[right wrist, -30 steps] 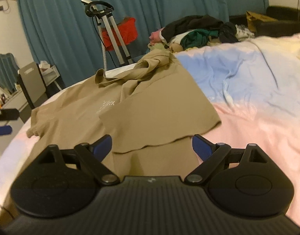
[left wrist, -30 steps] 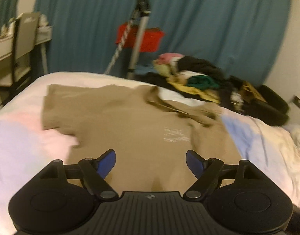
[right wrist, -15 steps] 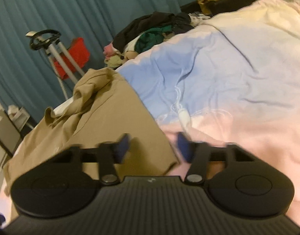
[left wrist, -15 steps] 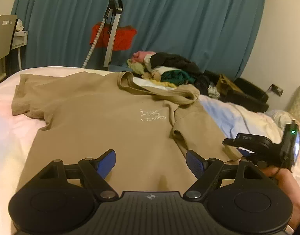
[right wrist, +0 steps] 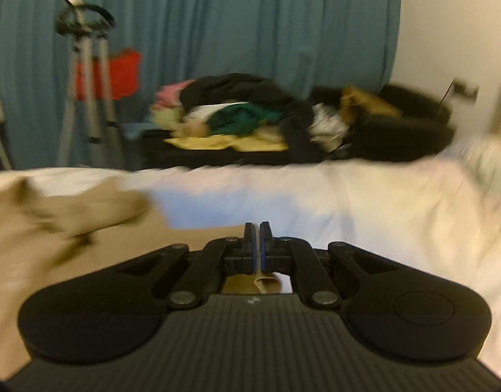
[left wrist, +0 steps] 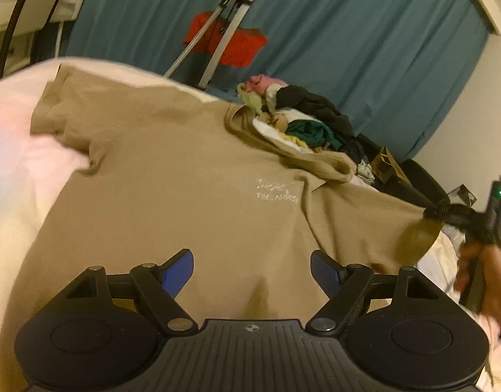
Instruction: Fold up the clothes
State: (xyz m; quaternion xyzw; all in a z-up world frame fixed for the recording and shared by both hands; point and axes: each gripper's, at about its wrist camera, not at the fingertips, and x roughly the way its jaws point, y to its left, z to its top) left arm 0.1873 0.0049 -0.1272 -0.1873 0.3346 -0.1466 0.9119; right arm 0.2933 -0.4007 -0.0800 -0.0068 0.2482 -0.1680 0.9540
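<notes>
Left wrist view: your left gripper [left wrist: 252, 271] hovers low over the front of the tan T-shirt [left wrist: 185, 196], its two blue-padded fingers [left wrist: 177, 272] spread wide with only cloth showing between them and nothing gripped. The shirt lies face up on the pale pink and white bedspread [left wrist: 12, 170], chest print [left wrist: 276, 192] toward your right, one short sleeve spread out at the far left. At the right edge, your right gripper [left wrist: 430, 212] has the other sleeve by its edge, the fabric drawn out taut toward it; your right hand [left wrist: 485, 277] shows below it, blurred. Beyond the collar sits a heap of mixed clothes [left wrist: 302, 121], and behind that a tripod [left wrist: 218, 32], a red object [left wrist: 227, 42] and a teal curtain [left wrist: 348, 32].

Right wrist view: the picture is smeared by motion. Your right gripper [right wrist: 257, 238] has its fingers [right wrist: 248, 245] drawn together on a thin fold of the tan T-shirt [right wrist: 71, 245], a strip of cloth visible between the pads and a curl of it below them. The rest of the shirt lies to the left on the bedspread [right wrist: 348, 212]. Across the bed you see the clothes heap [right wrist: 244, 114], the tripod [right wrist: 84, 81], the red object [right wrist: 123, 75] and the curtain [right wrist: 218, 16].
</notes>
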